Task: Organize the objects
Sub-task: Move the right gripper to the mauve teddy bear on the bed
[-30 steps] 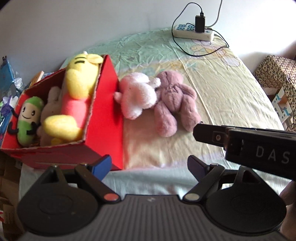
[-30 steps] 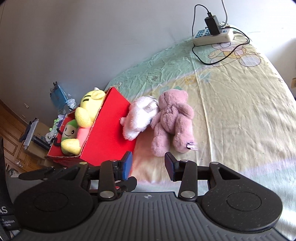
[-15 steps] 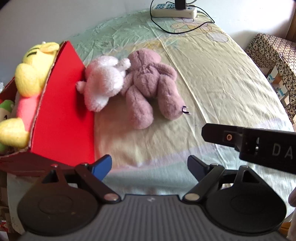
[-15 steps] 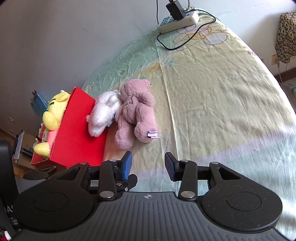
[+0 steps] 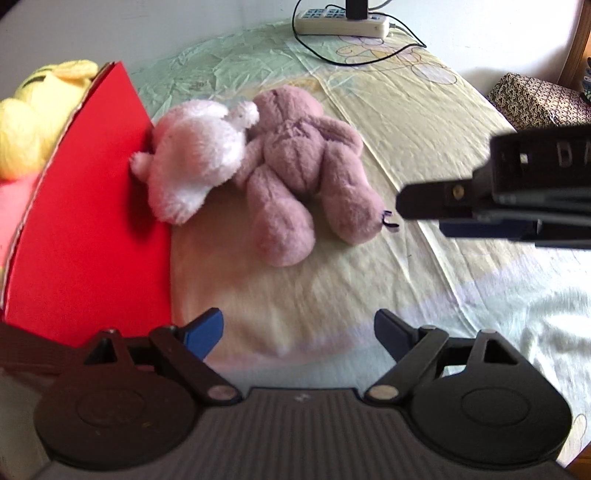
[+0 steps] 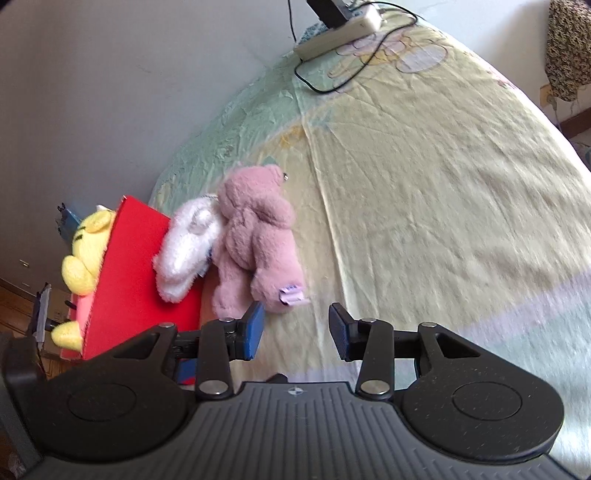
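Observation:
A mauve plush bear (image 5: 303, 177) (image 6: 255, 243) lies face down on the bed sheet, beside a white plush toy (image 5: 195, 162) (image 6: 188, 247) that leans on the red box (image 5: 92, 229) (image 6: 136, 273). A yellow plush (image 5: 33, 118) (image 6: 85, 251) sits inside the box. My left gripper (image 5: 299, 330) hovers open over the sheet, short of the bear's legs, with nothing between its fingers. My right gripper (image 6: 297, 326) is open too, empty, its left finger close to the bear's tagged foot. From the right, the right gripper's body (image 5: 517, 192) juts into the left wrist view.
A white power strip (image 5: 343, 24) (image 6: 340, 29) with a black plug and cable lies at the far end of the bed (image 6: 443, 192). A patterned box (image 5: 535, 99) stands beyond the bed's right edge. Clutter and a wooden floor show left of the red box.
Both grippers have sunk toward the bed and closed in on the two plush toys, which now look larger. The right gripper has rolled. Neither pair of jaws has changed its opening.

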`<state>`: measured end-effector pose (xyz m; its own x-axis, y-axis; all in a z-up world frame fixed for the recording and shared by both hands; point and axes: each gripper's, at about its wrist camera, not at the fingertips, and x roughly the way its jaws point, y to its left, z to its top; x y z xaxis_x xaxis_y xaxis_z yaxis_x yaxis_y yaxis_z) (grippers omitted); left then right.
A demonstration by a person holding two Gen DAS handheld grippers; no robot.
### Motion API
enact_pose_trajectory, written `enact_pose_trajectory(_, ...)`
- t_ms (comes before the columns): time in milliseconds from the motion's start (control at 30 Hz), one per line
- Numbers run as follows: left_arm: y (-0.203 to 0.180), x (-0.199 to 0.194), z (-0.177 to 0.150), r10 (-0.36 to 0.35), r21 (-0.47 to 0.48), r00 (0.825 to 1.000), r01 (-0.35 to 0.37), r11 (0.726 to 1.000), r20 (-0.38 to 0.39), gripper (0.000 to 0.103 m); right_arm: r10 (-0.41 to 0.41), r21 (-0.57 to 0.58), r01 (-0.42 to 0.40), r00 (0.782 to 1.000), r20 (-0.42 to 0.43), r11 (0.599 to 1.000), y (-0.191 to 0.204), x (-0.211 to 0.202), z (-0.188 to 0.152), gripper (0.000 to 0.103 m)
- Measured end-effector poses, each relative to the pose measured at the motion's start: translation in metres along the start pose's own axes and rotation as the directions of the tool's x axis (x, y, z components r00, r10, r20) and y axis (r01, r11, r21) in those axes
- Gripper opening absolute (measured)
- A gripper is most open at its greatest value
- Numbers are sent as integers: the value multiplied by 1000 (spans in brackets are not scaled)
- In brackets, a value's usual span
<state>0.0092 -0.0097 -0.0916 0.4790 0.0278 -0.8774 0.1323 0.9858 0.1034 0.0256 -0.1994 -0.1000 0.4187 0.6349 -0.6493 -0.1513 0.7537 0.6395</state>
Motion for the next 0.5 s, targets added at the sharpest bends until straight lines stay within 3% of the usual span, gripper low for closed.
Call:
enact_pose_trajectory(67, 3, 2, 0, -5, 2, 1000, 5, 1000, 6, 87, 18, -37, -17, 1000, 19, 999, 11, 3, 10, 43)
enact_pose_trajectory(167, 7, 0, 2, -19, 7, 999, 19, 1000, 36, 87, -19, -63, 21, 999, 27, 998, 18, 17, 21, 43)
enact_pose_trajectory(267, 10, 1, 8, -1, 25, 997, -1, 1000, 75, 87, -49, -64, 48, 999, -13, 997, 14, 35, 25, 43)
enact_pose_trajectory(500, 20, 13, 23, -62, 12, 994, 61, 998, 88, 87, -40, -49, 36, 996, -76, 998, 15, 66, 24, 42)
